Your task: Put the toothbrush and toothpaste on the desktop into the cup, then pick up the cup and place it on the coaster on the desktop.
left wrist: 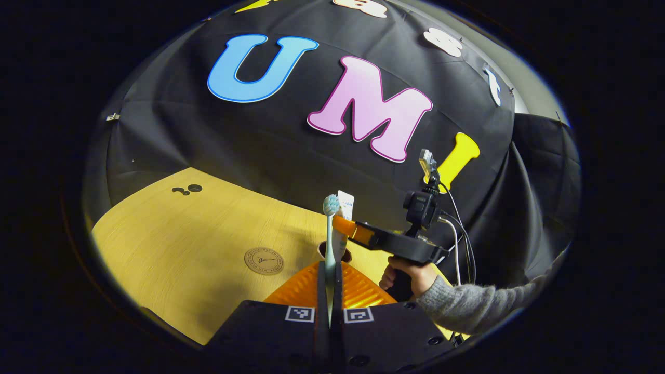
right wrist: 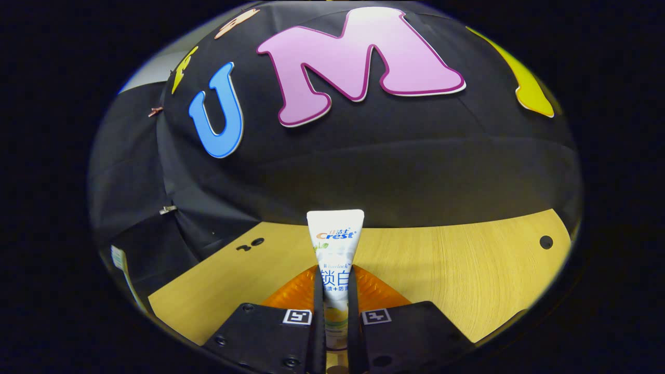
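The left gripper (left wrist: 329, 291) clamps the upright toothbrush (left wrist: 330, 228) at frame centre; the cup (left wrist: 334, 254) sits behind, the coaster (left wrist: 264, 260) lower left on open desk (left wrist: 197, 234). The right gripper (right wrist: 336, 311) squeezes the toothpaste (right wrist: 335, 244) upright; bare desk spreads right.

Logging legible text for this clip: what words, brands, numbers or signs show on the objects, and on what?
Toothpaste: brand name and lines of print on the tube; label not transcribed.
Coaster: ring of print around an emblem, too small to read.
Square markers on left gripper and right gripper: coded patterns, no words.
Toothbrush: none visible.
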`<state>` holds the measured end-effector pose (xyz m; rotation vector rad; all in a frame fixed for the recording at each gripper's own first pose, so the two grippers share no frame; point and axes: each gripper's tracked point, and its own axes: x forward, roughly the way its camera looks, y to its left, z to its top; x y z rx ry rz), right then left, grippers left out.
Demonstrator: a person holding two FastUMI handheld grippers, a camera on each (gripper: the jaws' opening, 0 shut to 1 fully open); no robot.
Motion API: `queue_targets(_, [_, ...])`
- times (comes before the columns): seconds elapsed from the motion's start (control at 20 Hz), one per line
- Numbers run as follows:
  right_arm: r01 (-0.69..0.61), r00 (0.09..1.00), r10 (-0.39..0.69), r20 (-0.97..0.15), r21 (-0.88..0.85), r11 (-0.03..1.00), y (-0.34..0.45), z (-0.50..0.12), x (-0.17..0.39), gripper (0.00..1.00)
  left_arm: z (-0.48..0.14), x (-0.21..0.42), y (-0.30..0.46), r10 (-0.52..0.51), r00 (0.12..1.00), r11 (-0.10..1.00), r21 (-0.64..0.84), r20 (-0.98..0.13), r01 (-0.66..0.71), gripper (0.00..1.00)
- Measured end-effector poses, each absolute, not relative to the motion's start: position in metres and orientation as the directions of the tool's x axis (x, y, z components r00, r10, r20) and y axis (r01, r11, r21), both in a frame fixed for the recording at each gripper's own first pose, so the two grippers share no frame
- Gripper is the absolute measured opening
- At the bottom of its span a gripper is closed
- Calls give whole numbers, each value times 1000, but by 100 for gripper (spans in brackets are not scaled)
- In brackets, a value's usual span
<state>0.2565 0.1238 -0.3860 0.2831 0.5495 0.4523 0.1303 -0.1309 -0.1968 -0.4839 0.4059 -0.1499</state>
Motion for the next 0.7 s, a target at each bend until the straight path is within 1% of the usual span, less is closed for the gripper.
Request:
queue_targets(0.05, [-328,758,477,-446,371,869,123,-393,255,14,-197,133,-131,-226,913,874,-484,-338,37,6])
queue_targets(0.1, [-324,754,472,-456,368,872,121,-399,253,20,-197,137,-130,-218,916,873,-487,-336,29,6])
queue_targets(0.2, [-322,755,474,-453,373,870,123,-401,247,21,-202,144,-128,-204,920,871,-491,-335,15,6])
queue_targets(0.3, [-334,752,472,-461,351,875,125,-404,242,25,-200,151,-129,-196,925,866,-501,-327,7,6])
queue_targets(0.35, [-342,741,479,-471,349,872,126,-407,236,20,-201,154,-129,-190,926,864,-504,-325,1,6])
queue_targets(0.4, [-343,722,481,-497,347,873,127,-413,230,30,-202,159,-129,-186,928,863,-506,-323,-3,6])
queue_targets(0.45, [-347,731,478,-486,338,875,129,-410,232,28,-204,163,-129,-179,930,864,-504,-320,-7,6])
queue_targets(0.5, [-346,720,481,-500,342,874,129,-407,234,40,-202,169,-128,-170,935,863,-506,-312,-12,6])
queue_targets(0.55, [-339,713,493,-498,371,865,130,-405,228,40,-201,176,-129,-160,941,859,-512,-297,-15,6])
queue_targets(0.65, [-308,713,501,-491,422,853,127,-396,229,44,-197,192,-130,-139,954,849,-527,-266,-24,6])
queue_targets(0.7, [-291,721,498,-482,442,848,119,-389,229,52,-196,199,-130,-128,958,846,-532,-256,-29,6])
